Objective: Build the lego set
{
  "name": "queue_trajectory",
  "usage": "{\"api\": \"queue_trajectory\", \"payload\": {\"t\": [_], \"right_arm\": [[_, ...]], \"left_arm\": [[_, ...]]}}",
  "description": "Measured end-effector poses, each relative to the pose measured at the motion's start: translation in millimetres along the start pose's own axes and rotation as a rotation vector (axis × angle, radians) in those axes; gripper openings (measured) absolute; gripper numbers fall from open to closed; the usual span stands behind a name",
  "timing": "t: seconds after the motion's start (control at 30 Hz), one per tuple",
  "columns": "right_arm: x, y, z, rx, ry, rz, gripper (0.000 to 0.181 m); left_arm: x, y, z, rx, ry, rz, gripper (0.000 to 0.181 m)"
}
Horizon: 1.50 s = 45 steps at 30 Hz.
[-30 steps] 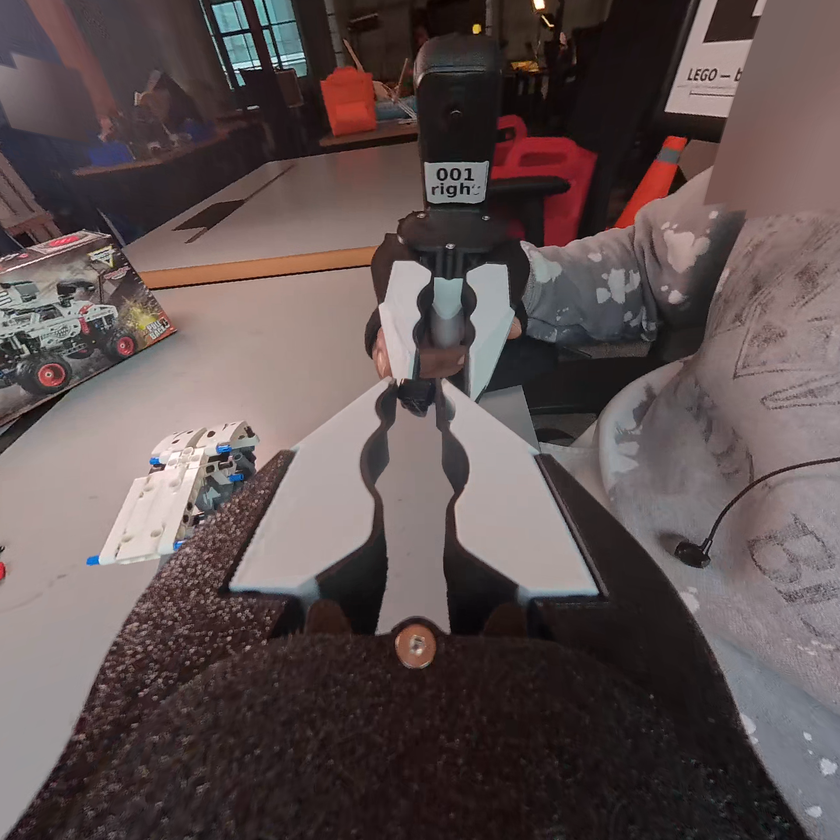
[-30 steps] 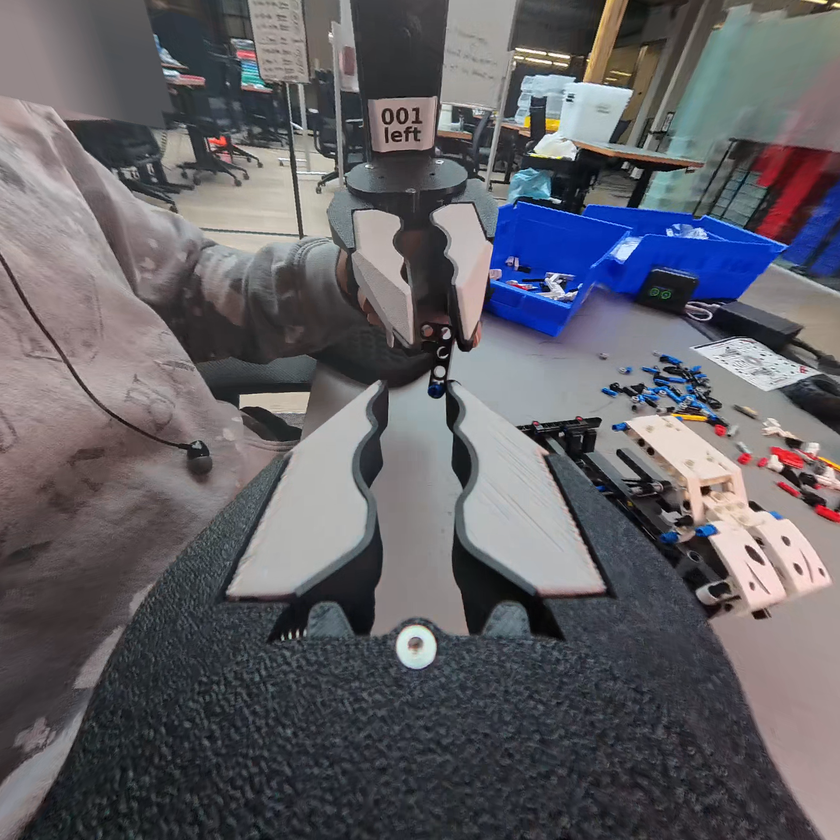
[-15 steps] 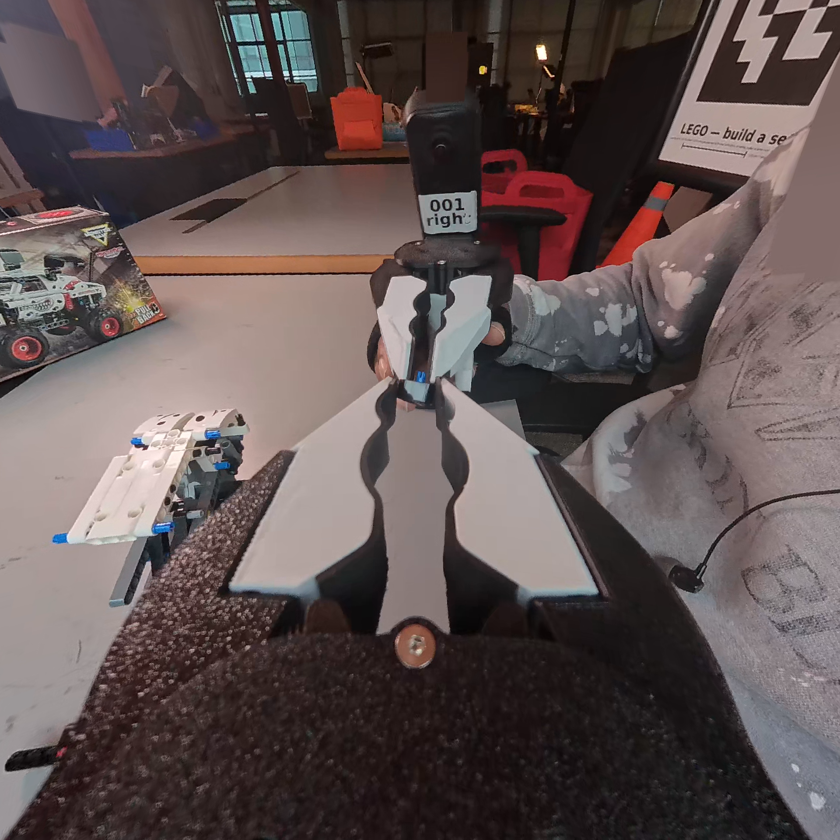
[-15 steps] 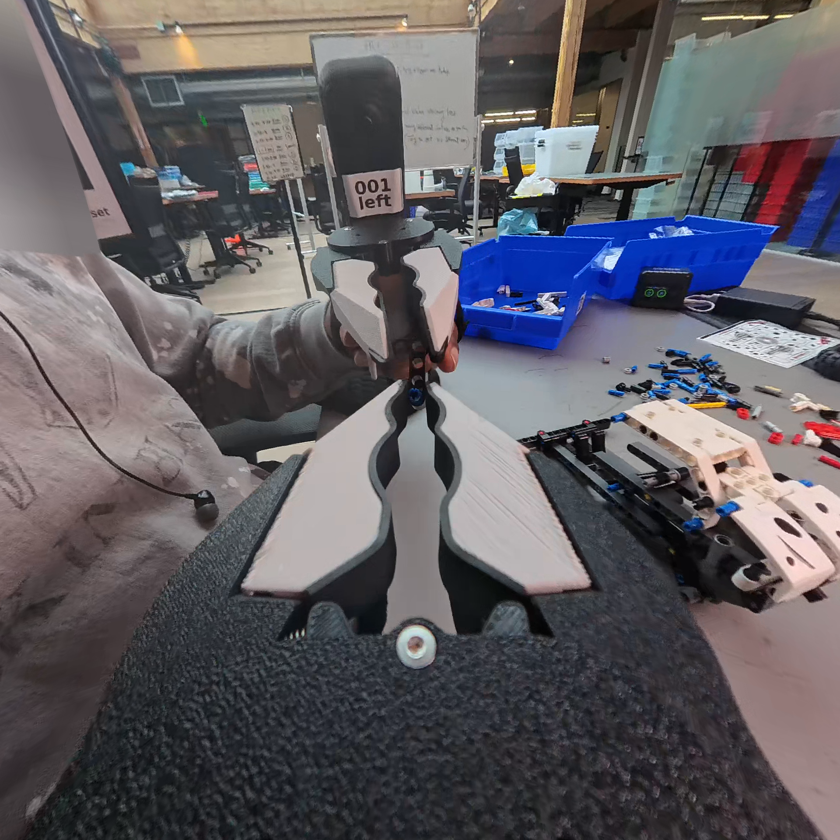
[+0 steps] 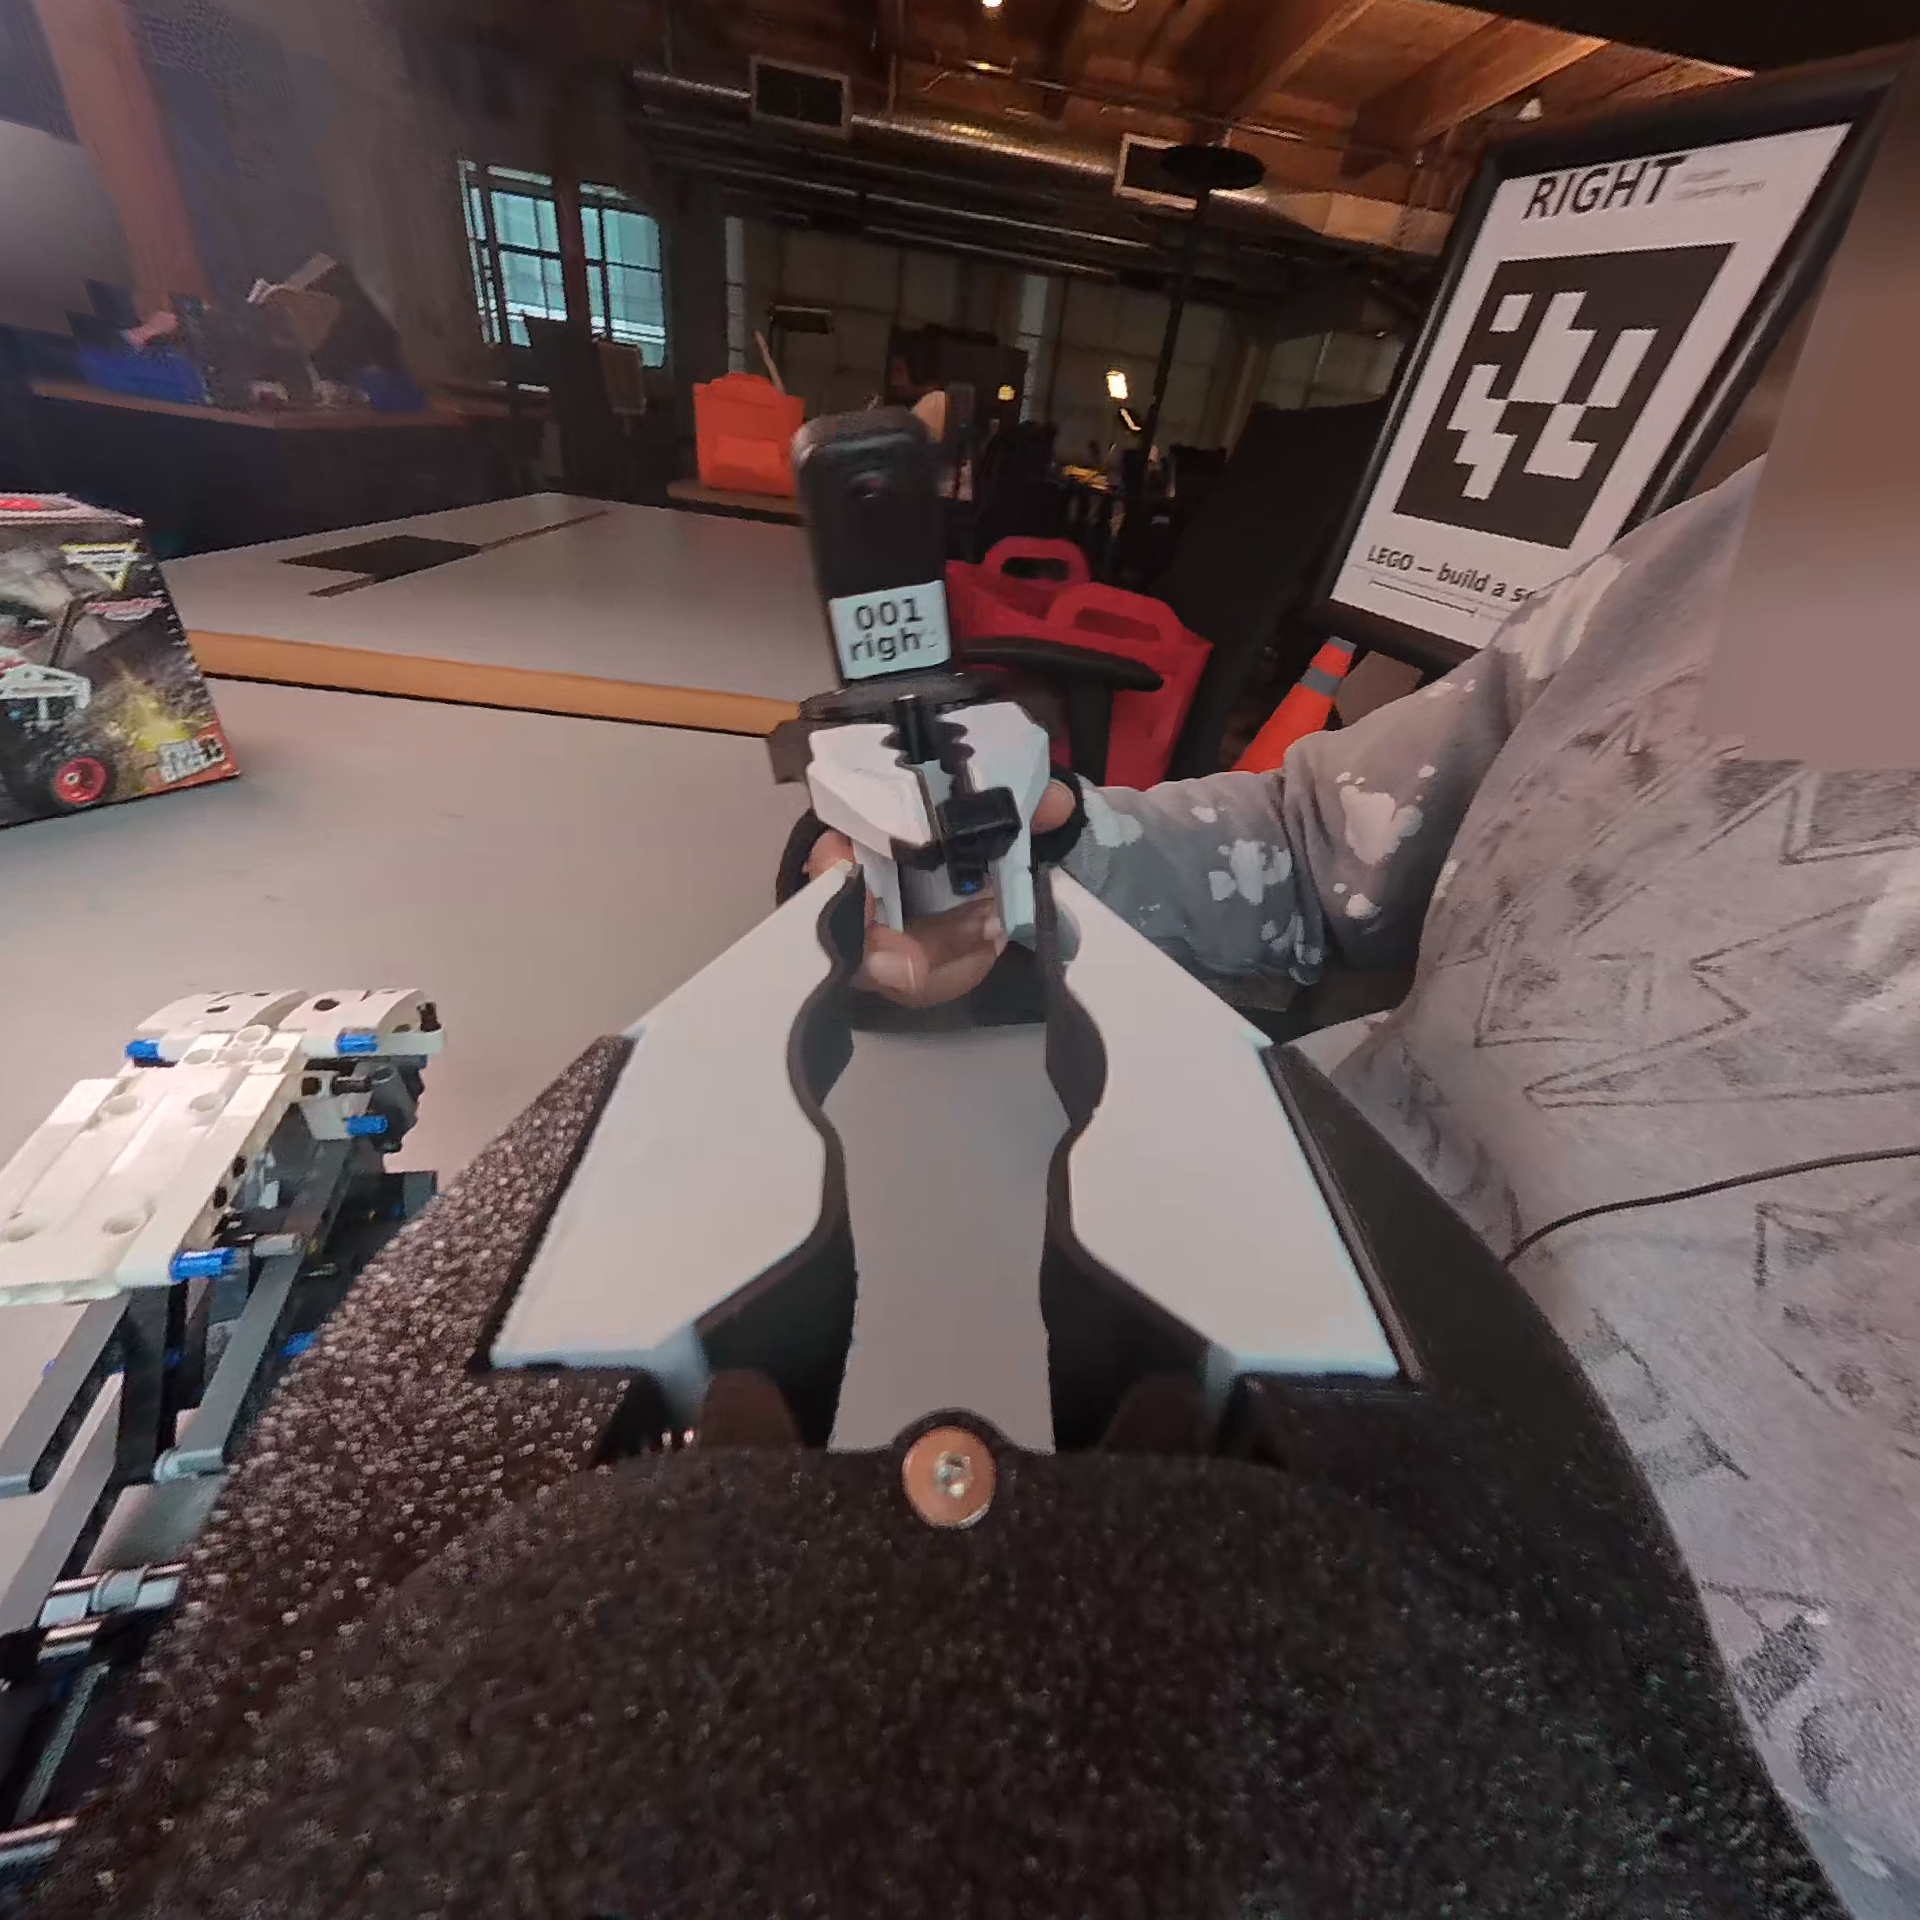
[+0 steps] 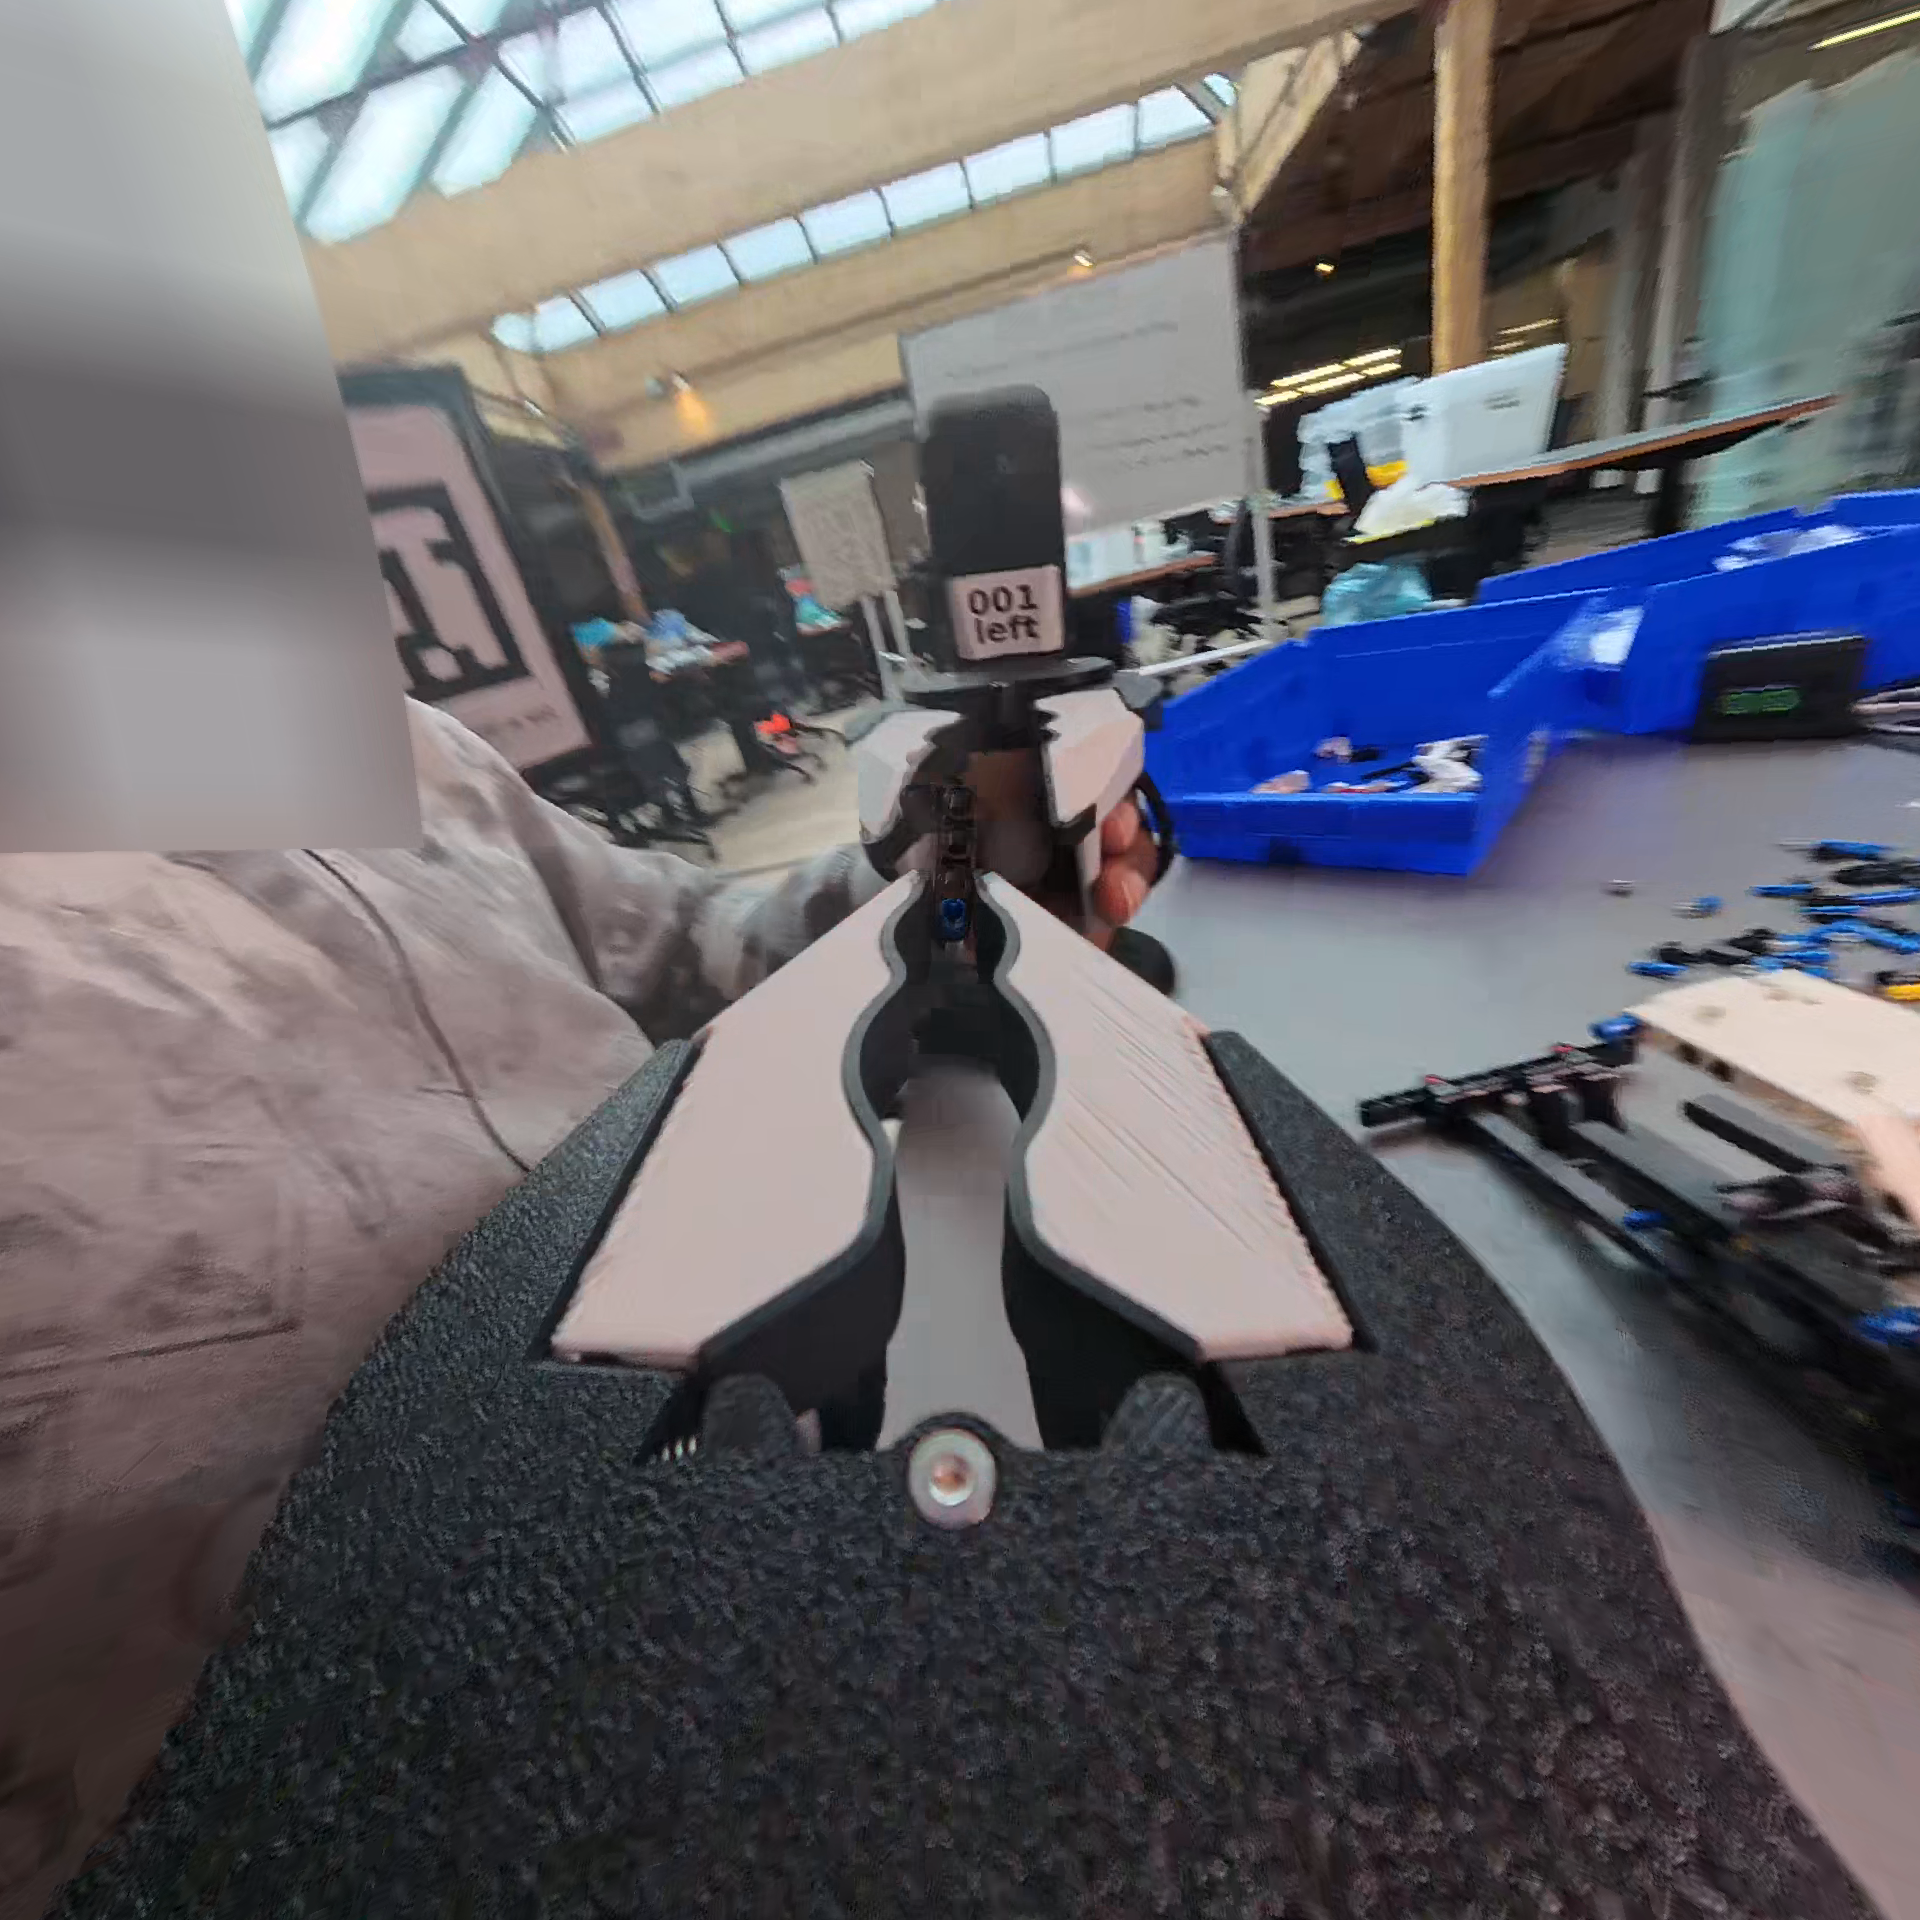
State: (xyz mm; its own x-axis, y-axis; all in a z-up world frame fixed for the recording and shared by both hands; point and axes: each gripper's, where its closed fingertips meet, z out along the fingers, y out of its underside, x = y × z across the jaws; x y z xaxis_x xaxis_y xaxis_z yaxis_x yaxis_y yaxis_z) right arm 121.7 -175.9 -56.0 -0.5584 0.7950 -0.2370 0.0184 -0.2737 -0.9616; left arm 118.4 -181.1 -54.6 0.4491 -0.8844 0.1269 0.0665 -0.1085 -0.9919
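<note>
Left gripper: jaws well apart and nothing between them that I can see.

Right gripper: tips pinched nearly together on a small black lego piece with a blue pin at its lower end. It is held mid-air at centre frame in both views, above the near bench edge.

Key relation: the two grippers point nose to nose, tips very close. The piece sits dead ahead of the left gripper's open gap. Its long axis runs up-down in frame, roughly across both grippers' finger lines, and a thin black stub sticks up above the right gripper's tips in the left wrist view. The exact shape is hard to read in the right wrist view (motion blur there).

Only the right gripper has it. The left is nearest for a re-grip, probably by closing on the exposed part, provided it stays lined up with that upright axis.

Outward: the partly built truck, white panels over a black frame, lies on the bench, well apart from the held piece. It is at lower left in the left wrist view and at the right edge in the right wrist view. It lies off to the side of both grippers, so whichever carries the piece must swing sideways and down to reach it.

Loose parts are scattered at right, with blue bins behind them. The set box is at far left.
</note>
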Motion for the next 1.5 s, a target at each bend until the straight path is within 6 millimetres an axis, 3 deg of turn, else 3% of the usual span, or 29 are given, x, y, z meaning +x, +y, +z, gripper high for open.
{"api": "queue_trajectory", "payload": {"t": [0.1, 0.2, 0.37, 0.47, 0.57, 0.73, 0.8, 0.9, 0.93, 1.1, 1.2, 1.5], "right_arm": [[-12.0, -10.4, -5.0, 0.107, -0.173, 0.184, 0.006], [-21.7, -7.4, -4.2, 0.110, -0.313, 0.316, 0.006], [-23.5, 5.0, 1.3, 0.092, -0.399, 0.439, 0.006], [-22.3, 6.1, -1.4, 0.098, -0.396, 0.444, 0.006], [-1.8, 5.9, -3.4, 0.081, -0.231, 0.340, 0.009], [31.4, 7.3, -9.5, -0.100, 0.199, -0.204, 0.023], [41.4, 3.2, -9.3, -0.149, 0.368, -0.416, 0.021], [54.5, 14.2, -7.5, -0.294, 0.523, -0.611, 0.019], [58.3, 14.9, -8.9, -0.316, 0.564, -0.660, 0.008], [72.3, 22.5, -15.0, -0.345, 0.605, -0.593, 0.007], [73.4, 18.8, -16.5, -0.252, 0.556, -0.510, 0.005], [79.0, 13.8, -23.0, -0.126, 0.518, -0.466, 0.005]], "left_arm": [[10.2, -3.7, 3.3, 0.016, 0.058, 0.025, 0.032], [17.1, -8.8, 10.0, 0.037, 0.090, 0.066, 0.032], [26.3, -6.4, 21.8, -0.006, 0.145, 0.107, 0.014], [22.2, -5.0, 23.7, -0.028, 0.127, 0.078, 0.014], [0.2, -2.0, 22.0, -0.061, 0.022, 0.010, 0.013], [-43.2, 8.1, 14.0, -0.113, -0.149, -0.138, 0.012], [-50.1, 13.2, 14.8, -0.133, -0.168, -0.171, 0.012], [-58.1, 17.0, 18.1, -0.141, -0.193, -0.207, 0.012], [-60.0, 18.4, 19.1, -0.143, -0.199, -0.218, 0.012], [-70.1, 27.4, 21.8, -0.159, -0.217, -0.275, 0.013], [-70.7, 24.8, 21.4, -0.170, -0.160, -0.293, 0.021], [-76.8, 26.4, 26.1, -0.223, -0.137, -0.212, 0.012]]}}
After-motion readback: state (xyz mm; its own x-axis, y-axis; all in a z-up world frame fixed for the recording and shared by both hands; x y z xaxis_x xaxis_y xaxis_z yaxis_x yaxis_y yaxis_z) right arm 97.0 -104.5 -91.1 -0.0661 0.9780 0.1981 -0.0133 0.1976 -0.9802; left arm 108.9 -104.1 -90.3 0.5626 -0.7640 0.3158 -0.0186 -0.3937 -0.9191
